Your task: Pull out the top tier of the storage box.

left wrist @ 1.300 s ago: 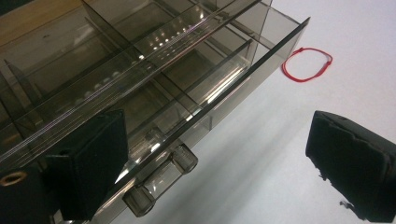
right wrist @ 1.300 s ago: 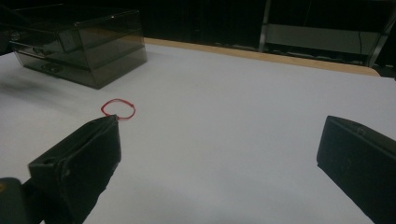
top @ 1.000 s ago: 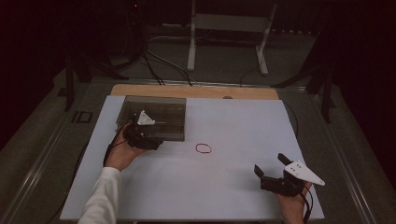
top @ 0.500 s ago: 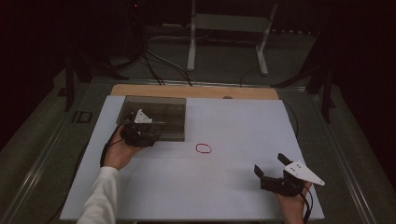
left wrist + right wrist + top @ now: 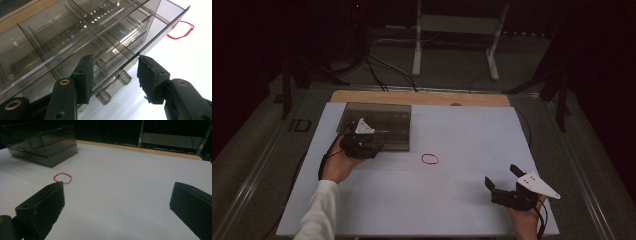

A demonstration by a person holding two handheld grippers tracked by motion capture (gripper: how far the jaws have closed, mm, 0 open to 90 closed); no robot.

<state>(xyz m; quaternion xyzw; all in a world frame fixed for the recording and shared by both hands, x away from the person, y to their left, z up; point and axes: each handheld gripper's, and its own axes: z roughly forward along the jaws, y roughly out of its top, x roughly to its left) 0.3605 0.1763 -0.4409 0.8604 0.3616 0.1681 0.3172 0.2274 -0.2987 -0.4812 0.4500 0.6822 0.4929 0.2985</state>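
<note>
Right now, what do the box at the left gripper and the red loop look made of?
Box: looks like smoke-tinted clear plastic, glossy; its dividers show through the walls and lights glint on it. Red loop: probably a rubber band, thin, lying limp and uneven on the white table; could be cord.

Organizer box [image 5: 82, 37] cut off by left gripper view's top and left edges; red rubber band [image 5: 181, 31] partly hidden behind box corner.

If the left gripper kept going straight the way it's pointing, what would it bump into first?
Most likely the clear latch on the front of the smoky plastic box. The left gripper has just been closing its jaws, one on each side of the latch, not yet pressing it. Depth is hard to judge.
</note>
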